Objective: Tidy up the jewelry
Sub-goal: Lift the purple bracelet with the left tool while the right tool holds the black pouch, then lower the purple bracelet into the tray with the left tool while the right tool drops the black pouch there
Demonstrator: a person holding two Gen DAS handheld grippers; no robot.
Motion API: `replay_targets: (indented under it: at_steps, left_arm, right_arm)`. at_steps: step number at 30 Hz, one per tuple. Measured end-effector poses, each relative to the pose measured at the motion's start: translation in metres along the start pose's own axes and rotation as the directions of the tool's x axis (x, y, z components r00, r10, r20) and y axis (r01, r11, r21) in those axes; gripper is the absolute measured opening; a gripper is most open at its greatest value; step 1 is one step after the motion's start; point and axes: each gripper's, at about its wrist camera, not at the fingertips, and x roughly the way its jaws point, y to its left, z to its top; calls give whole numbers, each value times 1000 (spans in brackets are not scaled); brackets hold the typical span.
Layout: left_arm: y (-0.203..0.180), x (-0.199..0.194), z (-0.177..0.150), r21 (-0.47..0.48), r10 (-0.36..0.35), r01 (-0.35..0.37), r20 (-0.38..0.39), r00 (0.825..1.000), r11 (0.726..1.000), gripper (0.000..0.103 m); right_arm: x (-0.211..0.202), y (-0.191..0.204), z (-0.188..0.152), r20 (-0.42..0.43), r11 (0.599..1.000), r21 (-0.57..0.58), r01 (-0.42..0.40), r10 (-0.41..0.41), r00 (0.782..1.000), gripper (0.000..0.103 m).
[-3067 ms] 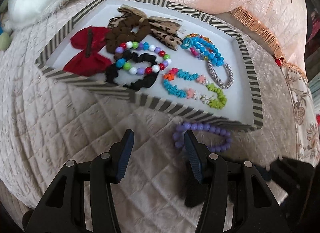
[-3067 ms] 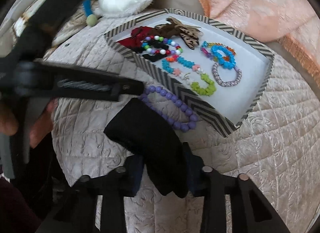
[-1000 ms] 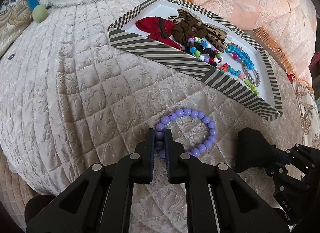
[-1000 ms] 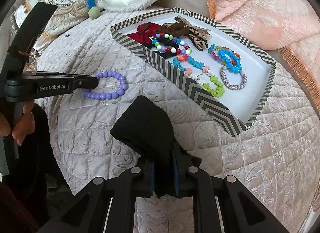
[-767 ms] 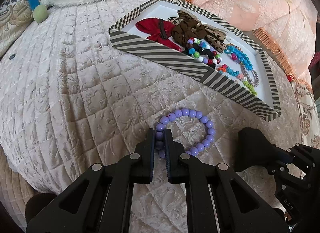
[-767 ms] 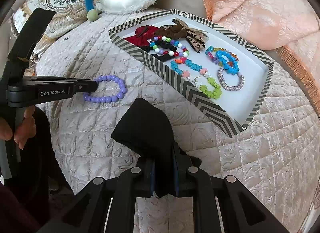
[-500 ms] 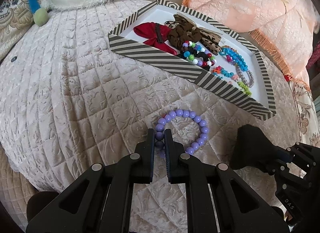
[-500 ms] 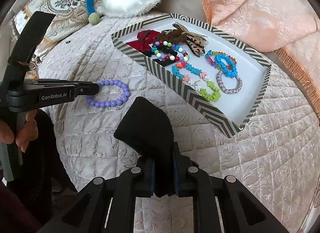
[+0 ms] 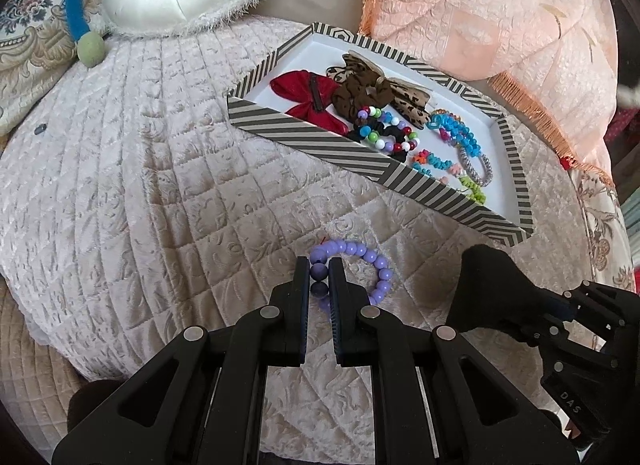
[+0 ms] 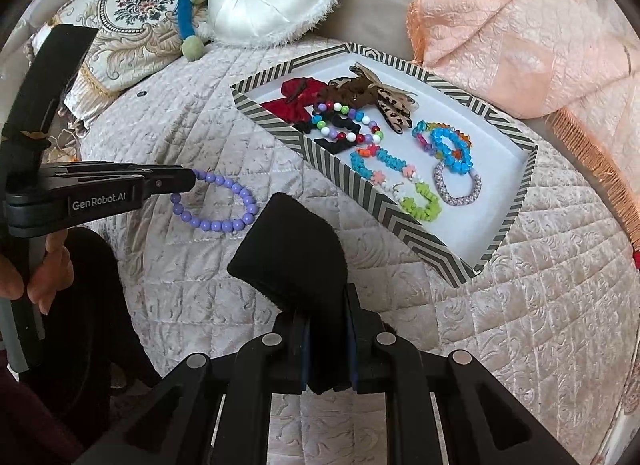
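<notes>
From the left wrist view, the left tool is pinching the purple bead bracelet by two beads at its near side; the loop's far side hangs over the quilted bedspread, just short of the striped tray. To seat it well, I would carry it high enough that the dangling loop clears the tray's near wall, then lower it over the bare white floor at the right end (the left end is crowded with bows and scrunchies).

From the right wrist view, the right tool is pressed together on a black cloth pouch, held above the bedspread near the tray's corner. It sits close to the left tool's likely path, so it is best kept low and aside until the bracelet is released.
</notes>
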Motion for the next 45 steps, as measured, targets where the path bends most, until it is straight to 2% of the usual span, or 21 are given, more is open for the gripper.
replay_targets:
  at_steps: [23,32,39,45]
  left_arm:
    - [-18,-42,33,58,-24,18,90,996,998,8]
    - [-27,-38,46,77,-24,17,84,996,997,8]
    - [-46,-47,70,119,-39,25,111,993,993,8]
    - [-75,-45,98,155,-63,44,124,990,987,8]
  right_arm:
    - [-17,-4,17,45,999,41,14,-16,999,13]
    - [-27,-13,37,60,998,30,47,-48,997,13]
    - [-31,-38,58,64,995,55,89,-92,994,13]
    - [-27,-76,78,46,983,121,135,-141,989,13]
